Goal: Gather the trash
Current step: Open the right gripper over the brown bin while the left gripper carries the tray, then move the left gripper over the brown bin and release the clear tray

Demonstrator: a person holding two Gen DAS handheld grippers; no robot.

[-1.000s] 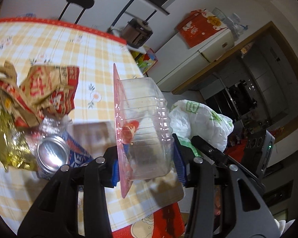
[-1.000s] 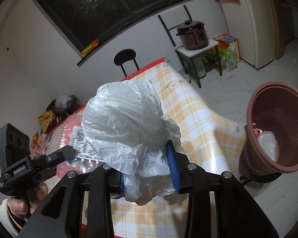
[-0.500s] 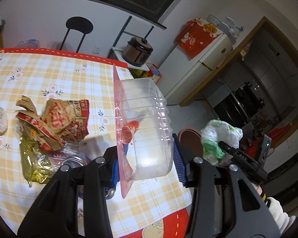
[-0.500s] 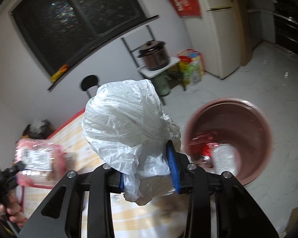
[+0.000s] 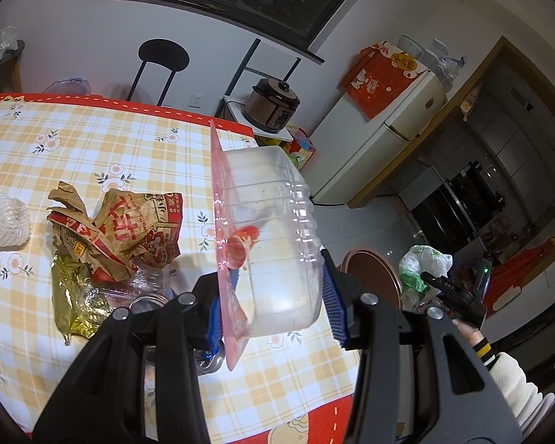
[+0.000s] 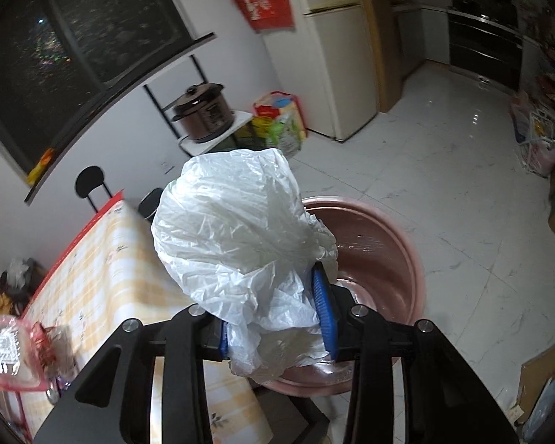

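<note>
While the left gripper (image 5: pixel 273 307) holds a clear plastic container (image 5: pixel 273 244) with a pink lid above the desk (image 5: pixel 137 148), its jaws clamped on the container's two sides, the right gripper (image 6: pixel 277 318) carries a crumpled white plastic bag (image 6: pixel 236 236) over the open brown bin (image 6: pixel 384 259) on the tiled floor beside the desk. The bag fills the gap between the right jaws, which have just been opening; the blue pads sit against the plastic, though how firmly they press cannot be told. On the checked, flowered cloth lie a crushed brown and red paper wrapper (image 5: pixel 129 229), a gold foil packet (image 5: pixel 74 296) just below it, a metal can (image 5: pixel 151 301) partly hidden behind the left gripper's frame, and a white foam net (image 5: pixel 2 222) at the far left edge. A black stool (image 5: pixel 162 55) stands behind the desk; a cooker (image 5: pixel 275 105) rests on a small stand near a pale fridge (image 5: pixel 392 137). From the left view the container hides part of the bin, and the bag blocks much of the bin's inside from the right view. Compared with a second ago, the right gripper has swung from above the desk out to the bin, while the left gripper has lifted its container higher, so more of the room and desk shows.
</note>
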